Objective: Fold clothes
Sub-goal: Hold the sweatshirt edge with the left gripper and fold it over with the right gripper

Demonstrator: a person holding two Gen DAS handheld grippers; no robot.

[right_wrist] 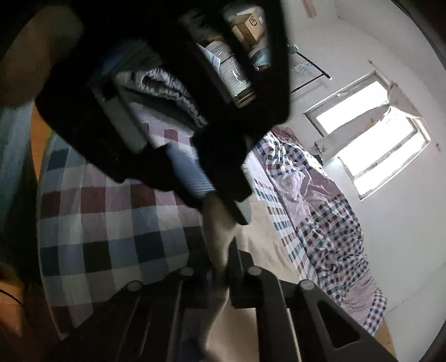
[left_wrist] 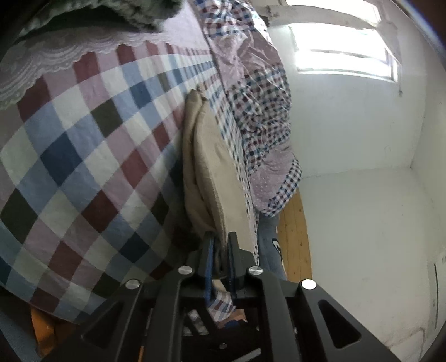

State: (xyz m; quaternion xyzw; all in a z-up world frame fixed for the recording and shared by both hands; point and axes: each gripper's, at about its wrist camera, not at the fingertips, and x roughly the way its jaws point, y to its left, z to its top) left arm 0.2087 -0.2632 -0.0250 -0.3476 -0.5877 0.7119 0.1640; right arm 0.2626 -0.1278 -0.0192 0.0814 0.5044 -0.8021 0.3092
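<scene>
A beige garment [left_wrist: 205, 170] lies in folds on a bed with a checked sheet [left_wrist: 83, 156]. My left gripper [left_wrist: 220, 242] is shut on the near edge of that garment, which runs away from it up the view. In the right wrist view my right gripper [right_wrist: 223, 267] is shut on the same beige garment [right_wrist: 262, 239], whose cloth rises between its fingers. Just above it the other gripper's black body [right_wrist: 167, 83] fills the upper left and also holds the cloth, hiding much of the bed [right_wrist: 111, 222].
A crumpled small-check quilt [left_wrist: 262, 111] is heaped along the far side of the bed, also in the right wrist view [right_wrist: 320, 222]. White walls and a bright window [right_wrist: 370, 133] lie beyond. A grey folded blanket [right_wrist: 164, 89] and a cardboard box [right_wrist: 249, 26] sit at the bed's head.
</scene>
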